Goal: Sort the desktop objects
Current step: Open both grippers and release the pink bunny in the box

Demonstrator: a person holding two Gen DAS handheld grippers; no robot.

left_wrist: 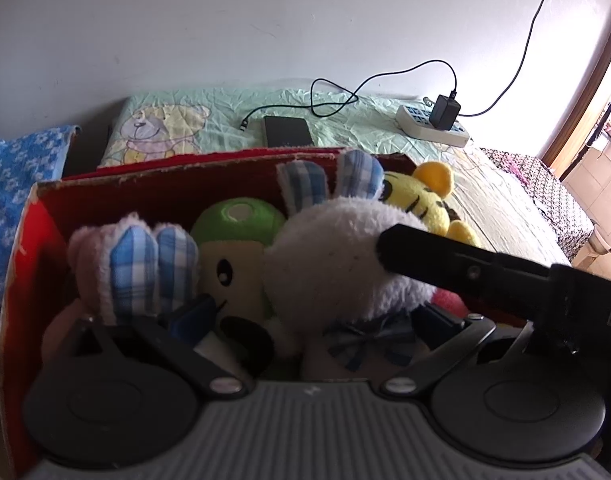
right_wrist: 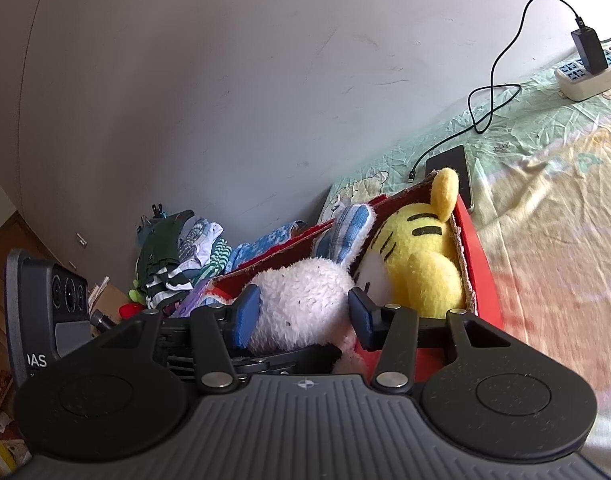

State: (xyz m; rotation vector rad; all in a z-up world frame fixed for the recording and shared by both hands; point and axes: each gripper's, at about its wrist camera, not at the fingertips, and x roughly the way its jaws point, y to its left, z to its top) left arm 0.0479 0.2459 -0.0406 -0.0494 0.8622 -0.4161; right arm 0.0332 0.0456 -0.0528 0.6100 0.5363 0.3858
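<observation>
Plain white wall (left_wrist: pixel 225 40); bed with pale green sheet (left_wrist: pixel 345 128); daylight from right.

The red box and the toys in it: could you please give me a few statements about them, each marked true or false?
1. The white plush rabbit lies in the red box. True.
2. The right gripper has its jaws on either side of the rabbit. True.
3. The yellow tiger toy lies on the bedsheet outside the box. False: it sits inside the box, at its right end.
4. The green mushroom toy is in the box beside the rabbit. True.
5. The black charger is unplugged and in the box. False: it sits in the white power strip on the bed.
</observation>
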